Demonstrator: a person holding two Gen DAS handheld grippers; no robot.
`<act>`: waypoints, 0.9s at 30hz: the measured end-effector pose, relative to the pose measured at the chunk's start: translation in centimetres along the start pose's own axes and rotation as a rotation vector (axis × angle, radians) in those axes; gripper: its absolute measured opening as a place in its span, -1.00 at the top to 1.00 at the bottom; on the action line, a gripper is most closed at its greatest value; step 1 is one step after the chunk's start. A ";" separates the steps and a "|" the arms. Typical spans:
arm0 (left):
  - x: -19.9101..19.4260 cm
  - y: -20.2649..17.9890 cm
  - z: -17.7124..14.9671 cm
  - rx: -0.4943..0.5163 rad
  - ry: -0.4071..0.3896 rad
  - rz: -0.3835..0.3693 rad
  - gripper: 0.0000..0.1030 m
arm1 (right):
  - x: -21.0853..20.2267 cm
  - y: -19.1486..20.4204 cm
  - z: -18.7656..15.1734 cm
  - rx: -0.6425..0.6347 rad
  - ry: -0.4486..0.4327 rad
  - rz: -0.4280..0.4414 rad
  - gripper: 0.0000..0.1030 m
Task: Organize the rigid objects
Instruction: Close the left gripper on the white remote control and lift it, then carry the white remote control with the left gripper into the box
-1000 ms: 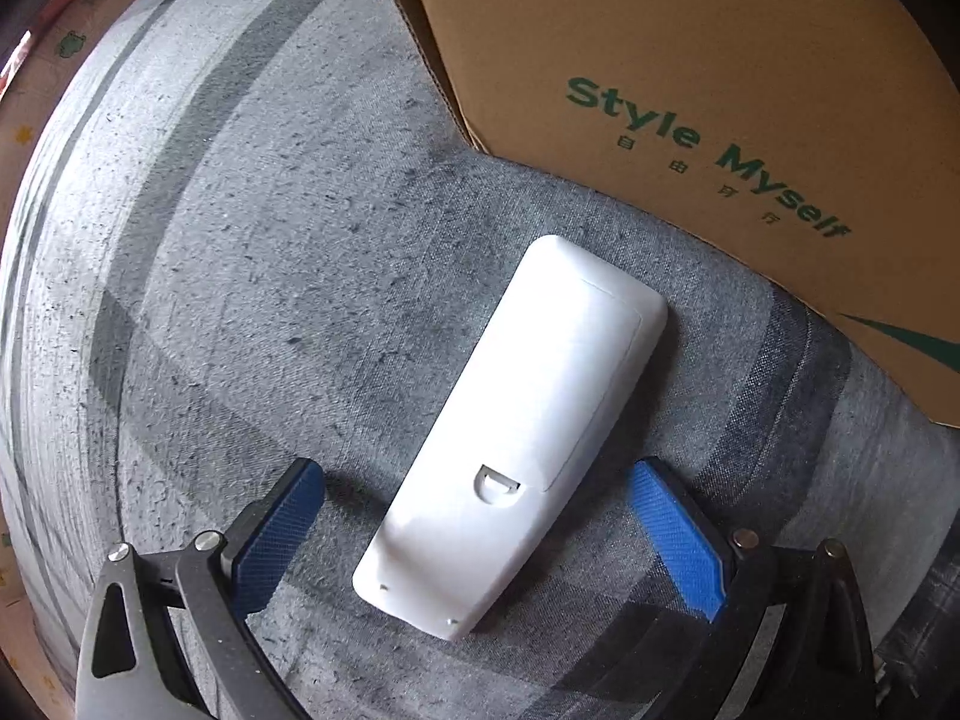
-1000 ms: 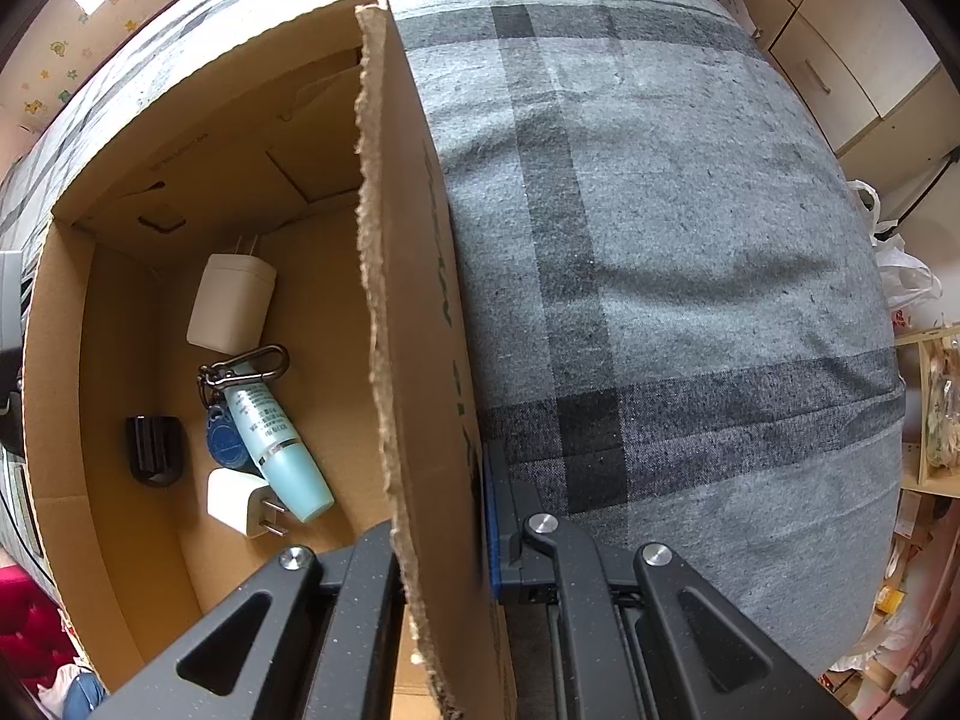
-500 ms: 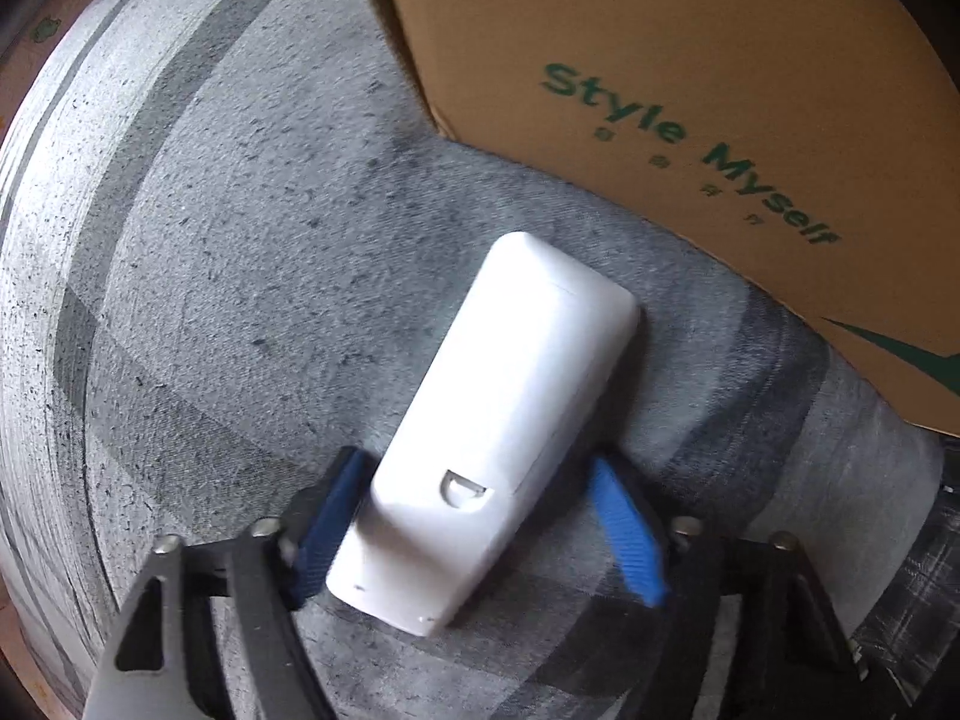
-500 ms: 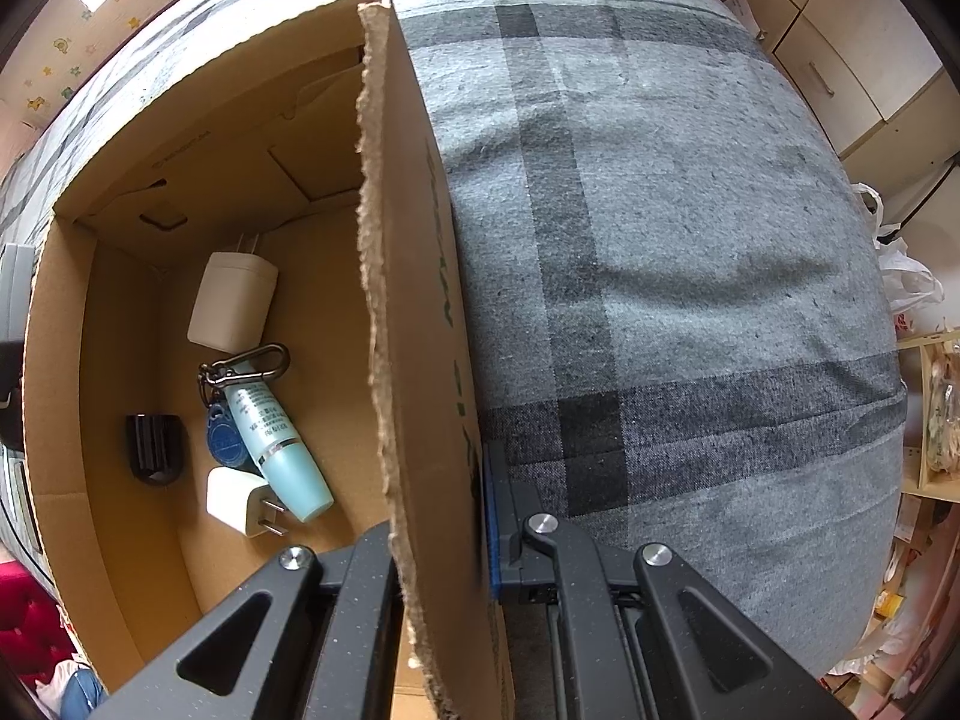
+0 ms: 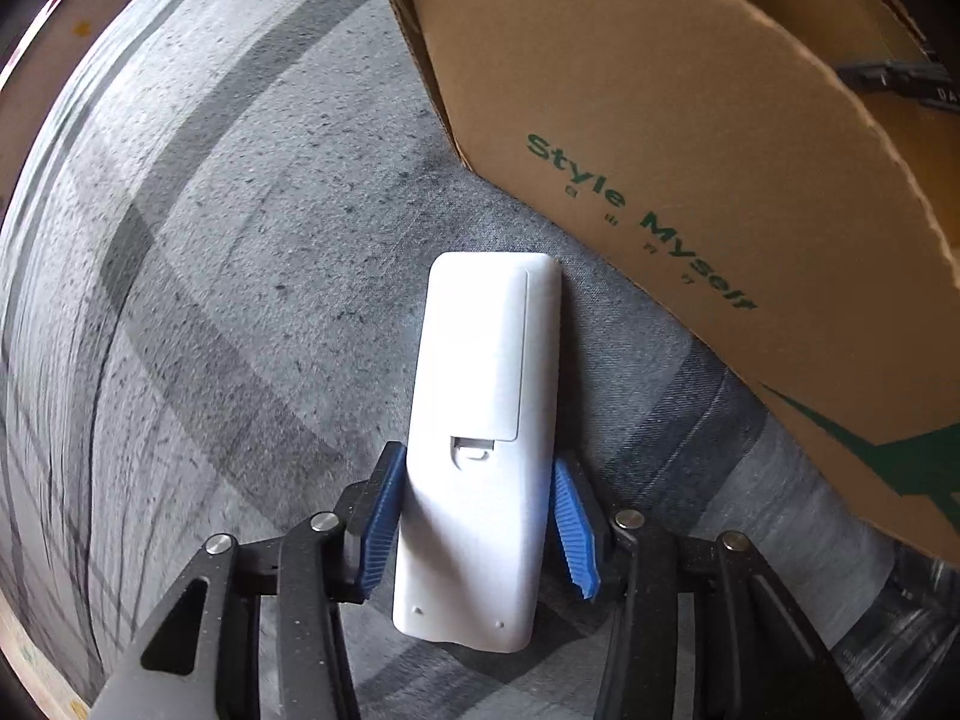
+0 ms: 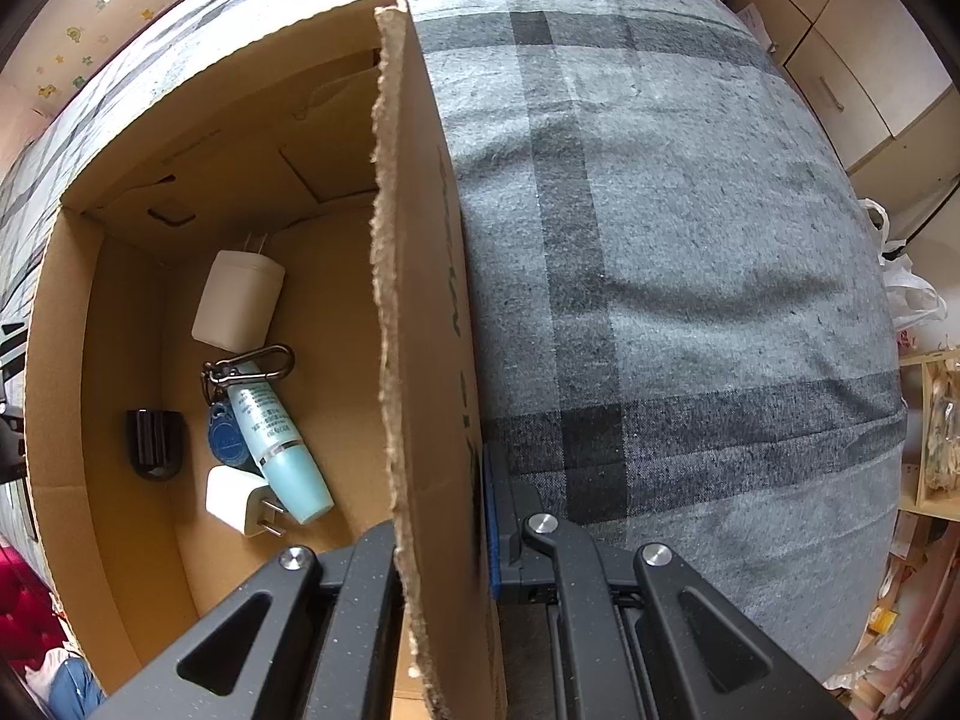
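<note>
A white remote control (image 5: pixel 483 420) lies face down on the grey plaid cloth, its far end near the brown cardboard box (image 5: pixel 690 180). My left gripper (image 5: pixel 477 522) is shut on the remote's near half, blue pads (image 5: pixel 384 516) against both long sides. My right gripper (image 6: pixel 441 516) is shut on the box's side wall (image 6: pixel 420 300); one blue pad (image 6: pixel 493 516) shows outside the wall. Inside the box lie a white charger (image 6: pixel 237 300), a teal tube (image 6: pixel 279 438) with a blue key fob and carabiner, a small white plug (image 6: pixel 240 501) and a black clip (image 6: pixel 153 441).
The grey plaid cloth (image 6: pixel 660 240) covers a soft surface to the right of the box and left of the remote (image 5: pixel 210 300). Wooden cabinets (image 6: pixel 840 60) and a shelf with bags (image 6: pixel 930 420) stand beyond the right edge.
My left gripper moved forward over the remote and closed from wide open onto its sides; the remote now points straight ahead. The right gripper and box have not moved.
</note>
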State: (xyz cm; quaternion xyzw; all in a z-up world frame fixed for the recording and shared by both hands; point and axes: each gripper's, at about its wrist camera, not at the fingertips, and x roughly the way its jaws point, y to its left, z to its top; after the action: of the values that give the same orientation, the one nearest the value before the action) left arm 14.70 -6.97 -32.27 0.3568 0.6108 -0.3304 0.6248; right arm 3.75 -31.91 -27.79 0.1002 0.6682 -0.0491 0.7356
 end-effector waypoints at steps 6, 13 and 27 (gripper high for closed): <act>-2.2 -0.9 -1.6 -0.115 -0.038 0.017 0.04 | -0.2 0.4 -0.2 -0.012 -0.009 -0.002 0.93; -4.0 -2.4 -4.3 -0.181 -0.053 0.018 0.05 | -0.6 0.9 -0.4 -0.033 -0.015 -0.008 0.93; -7.6 -4.1 -8.5 -0.266 -0.102 0.033 0.11 | -1.2 1.8 -1.1 -0.052 -0.026 -0.014 0.93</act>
State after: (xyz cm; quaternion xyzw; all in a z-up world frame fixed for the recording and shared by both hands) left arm 6.41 -2.06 -24.80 0.2636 0.6108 -0.2537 0.7022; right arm 2.95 -30.03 -26.50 0.0759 0.6601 -0.0381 0.7463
